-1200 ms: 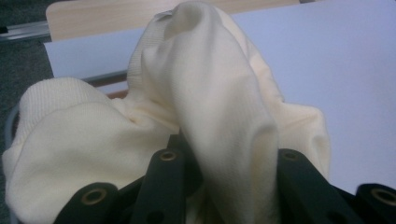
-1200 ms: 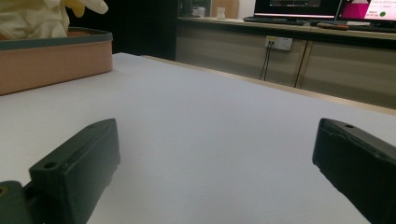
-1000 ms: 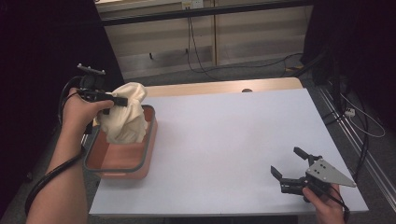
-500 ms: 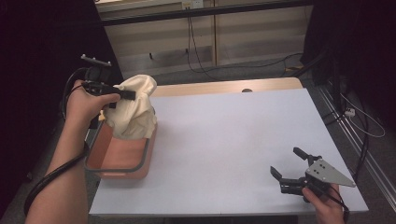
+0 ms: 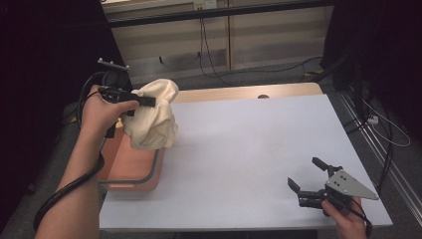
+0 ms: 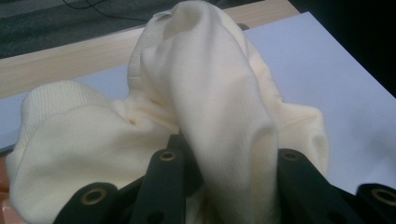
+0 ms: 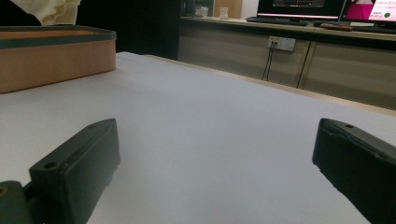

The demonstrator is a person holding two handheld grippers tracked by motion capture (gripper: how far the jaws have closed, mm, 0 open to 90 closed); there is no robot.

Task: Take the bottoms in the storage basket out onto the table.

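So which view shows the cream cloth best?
The high view: the whole cream cloth hangs bunched from the left gripper above the basket. The left gripper view shows its folds close up, cropped. The right gripper view catches just a corner at top left.

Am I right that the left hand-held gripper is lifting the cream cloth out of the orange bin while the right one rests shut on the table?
Not quite: the right hand-held gripper is open, jaws wide apart in the right gripper view. The left hand-held gripper does hold the cream cloth above the orange bin.

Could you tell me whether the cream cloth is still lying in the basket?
No: the left gripper holds the cloth bunched above the basket.
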